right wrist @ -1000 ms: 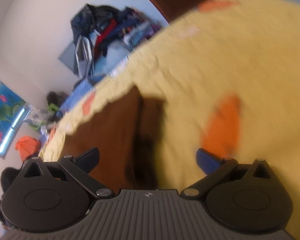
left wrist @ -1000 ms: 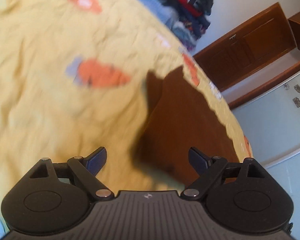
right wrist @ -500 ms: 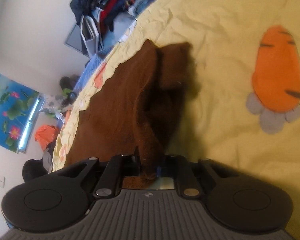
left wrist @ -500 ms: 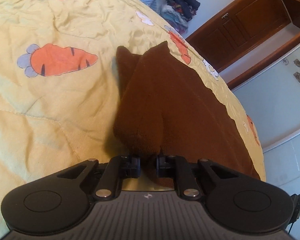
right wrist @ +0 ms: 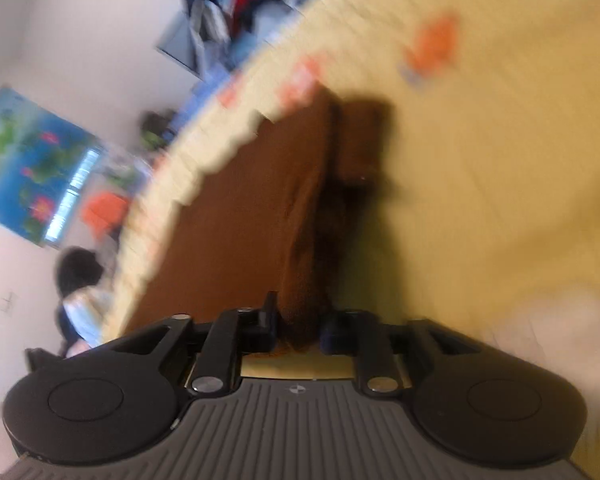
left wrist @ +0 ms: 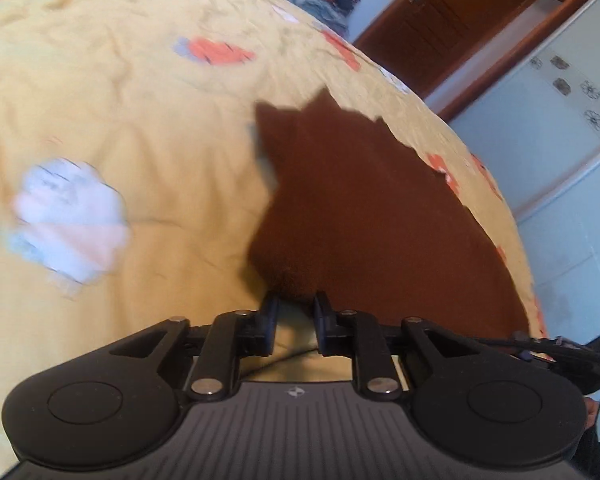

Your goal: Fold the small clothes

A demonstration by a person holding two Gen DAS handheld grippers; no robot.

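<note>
- One brown cloth [left wrist: 372,216] is the task's thing; it lies on the bed [left wrist: 112,92], over a yellow quilt printed with carrots, near the bed's edge, with one side doubled up into a thick fold.
- Both claws sit at its near edge. The left claw [left wrist: 294,322] has its jaws opening, a narrow gap between them; the cloth's rounded fold lies right at the tips, and the quilt shows through the gap, so it looks let go.
- The right claw [right wrist: 298,322] is opening too, yet a bunched ridge of cloth [right wrist: 236,216] still stands between its pads; whether they press on it cannot be told through the blur.
- The cloth looks soft, limp and light, with a fuzzy knit-like nap. It should drape and sag wherever it is unsupported, and it will not hold a crease by stiffness.
- The nap should give the pads good friction, so slipping seems unlikely; nothing about it is fragile.
- Best holds are likely the two corners of one edge, pinched through all layers, so the fold travels as one piece.
- A single-layer pinch risks dragging the top layer off.
</note>
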